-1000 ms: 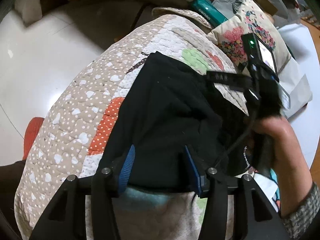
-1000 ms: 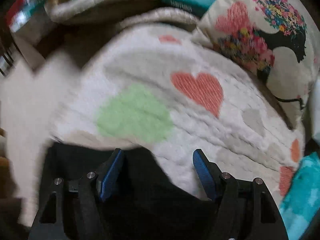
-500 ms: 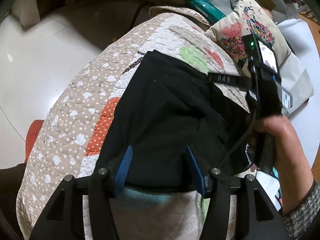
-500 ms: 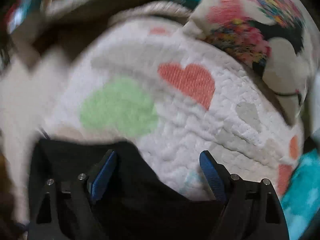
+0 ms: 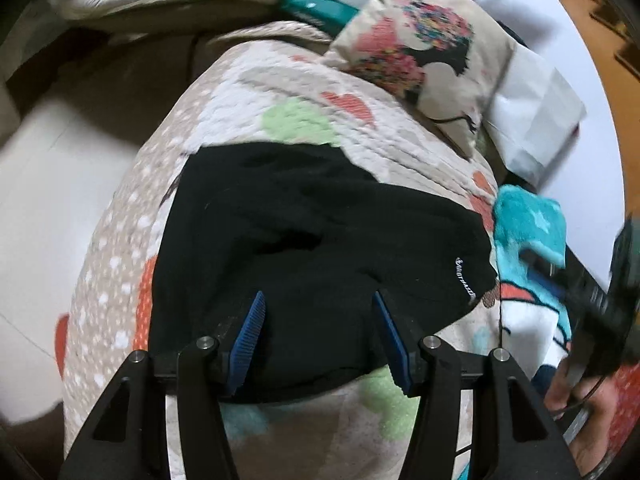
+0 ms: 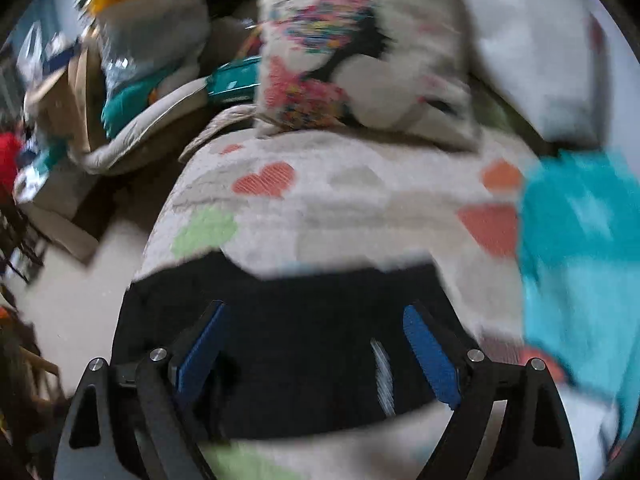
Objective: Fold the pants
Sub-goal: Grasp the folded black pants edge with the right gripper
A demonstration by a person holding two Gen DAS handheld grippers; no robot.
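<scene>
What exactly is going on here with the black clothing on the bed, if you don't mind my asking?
A person holding a two-finger gripper in each hand is folding black pants on a heart-patterned quilt. The pants lie in a compact bundle. The left gripper sits open above its near edge, pads not pressing the cloth. The right gripper is also open with nothing held; its jaws have just been closing a little. A printed pillow and a teal blanket lie beside the pants.
</scene>
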